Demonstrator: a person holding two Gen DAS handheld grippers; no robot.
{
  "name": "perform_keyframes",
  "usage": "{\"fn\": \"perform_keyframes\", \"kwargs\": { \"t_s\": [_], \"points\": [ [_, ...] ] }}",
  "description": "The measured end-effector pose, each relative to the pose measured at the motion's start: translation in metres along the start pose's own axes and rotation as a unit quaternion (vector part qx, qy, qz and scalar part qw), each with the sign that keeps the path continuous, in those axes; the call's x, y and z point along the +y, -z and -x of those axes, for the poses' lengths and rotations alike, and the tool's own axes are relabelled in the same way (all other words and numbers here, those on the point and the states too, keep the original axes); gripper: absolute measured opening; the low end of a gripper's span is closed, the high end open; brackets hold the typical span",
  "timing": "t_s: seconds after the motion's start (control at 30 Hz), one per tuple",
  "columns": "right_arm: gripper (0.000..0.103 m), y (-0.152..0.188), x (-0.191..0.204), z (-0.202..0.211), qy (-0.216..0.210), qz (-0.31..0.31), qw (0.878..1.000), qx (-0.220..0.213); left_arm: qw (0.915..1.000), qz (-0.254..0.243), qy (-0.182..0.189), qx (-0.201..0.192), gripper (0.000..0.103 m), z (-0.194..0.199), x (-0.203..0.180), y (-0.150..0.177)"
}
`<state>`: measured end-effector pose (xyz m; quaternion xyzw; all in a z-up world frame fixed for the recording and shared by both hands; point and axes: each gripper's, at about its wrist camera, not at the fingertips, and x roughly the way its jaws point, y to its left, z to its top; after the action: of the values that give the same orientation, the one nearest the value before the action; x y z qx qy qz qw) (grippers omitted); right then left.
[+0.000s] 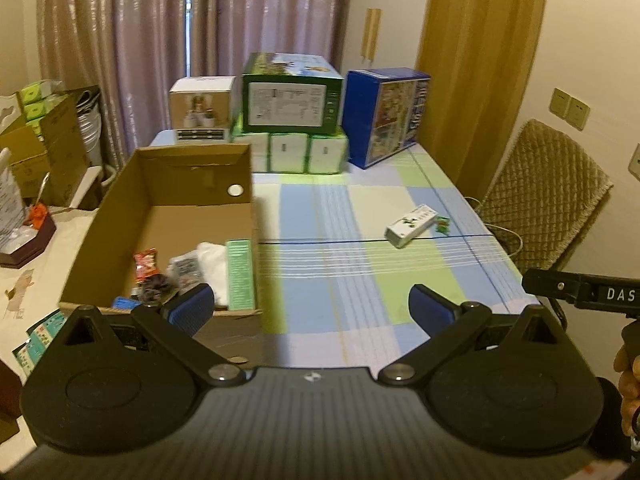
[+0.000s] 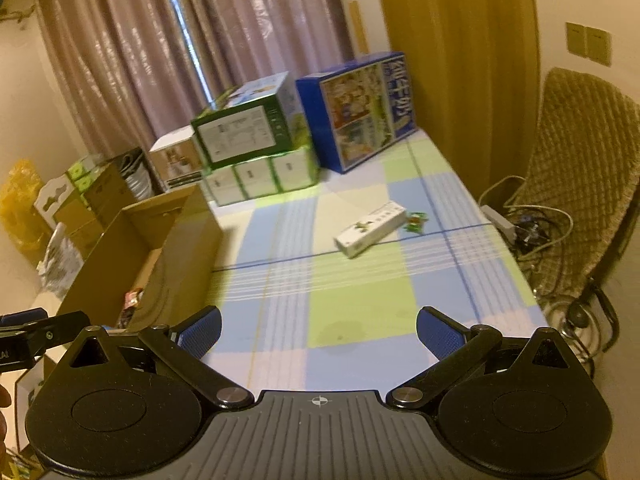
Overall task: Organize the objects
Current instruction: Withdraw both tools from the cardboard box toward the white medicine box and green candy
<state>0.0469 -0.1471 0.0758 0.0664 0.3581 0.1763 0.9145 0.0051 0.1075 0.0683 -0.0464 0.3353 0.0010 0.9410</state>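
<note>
left wrist view: left gripper [image 1: 310,306] spread wide, empty, beside cardboard box [image 1: 120,216]; right gripper [image 2: 319,330] wide too; white carton [image 2: 370,229] on tablecloth [image 2: 360,304]

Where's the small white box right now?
The small white box lies on the checked tablecloth, right of the cardboard box, beside a small green wrapper.

A checked cloth covers the desk [image 1: 360,280]. On it: an open carton [image 1: 168,208] at the left, stacked boxes [image 1: 292,120] at the far end, a white box [image 1: 410,226] beside a green wrapper [image 1: 442,225].
</note>
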Motion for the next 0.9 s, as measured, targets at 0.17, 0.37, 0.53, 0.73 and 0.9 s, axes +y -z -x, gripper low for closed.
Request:
{"fn": "perform_keyframes", "kwargs": {
  "t_s": [0.17, 0.37, 0.53, 0.73, 0.9],
  "points": [
    [0.101, -0.002, -0.019, 0.006, 0.013, -0.016, 1.000, -0.007, 0.9998, -0.012, 0.013, 0.004, 0.102, -0.008, -0.017, -0.001],
    [0.101, 0.000, -0.039, 0.010, 0.027, -0.031, 0.999, -0.011, 0.9993, -0.023, 0.026, 0.012, 0.102, -0.021, -0.037, -0.001],
    [0.101, 0.000, -0.051, 0.011, 0.035, -0.040, 0.998, -0.014, 0.9987, -0.032, 0.035, 0.017, 0.102, -0.028, -0.051, -0.001],
    [0.101, 0.001, -0.063, 0.009, 0.037, -0.048, 0.998, -0.014, 0.9979, -0.042, 0.045, 0.021, 0.102, -0.040, -0.067, -0.004],
    [0.101, 0.000, -0.072, 0.005, 0.044, -0.053, 0.998, -0.013, 0.9968, -0.053, 0.054, 0.025, 0.102, -0.052, -0.080, -0.007]
  ]
}}
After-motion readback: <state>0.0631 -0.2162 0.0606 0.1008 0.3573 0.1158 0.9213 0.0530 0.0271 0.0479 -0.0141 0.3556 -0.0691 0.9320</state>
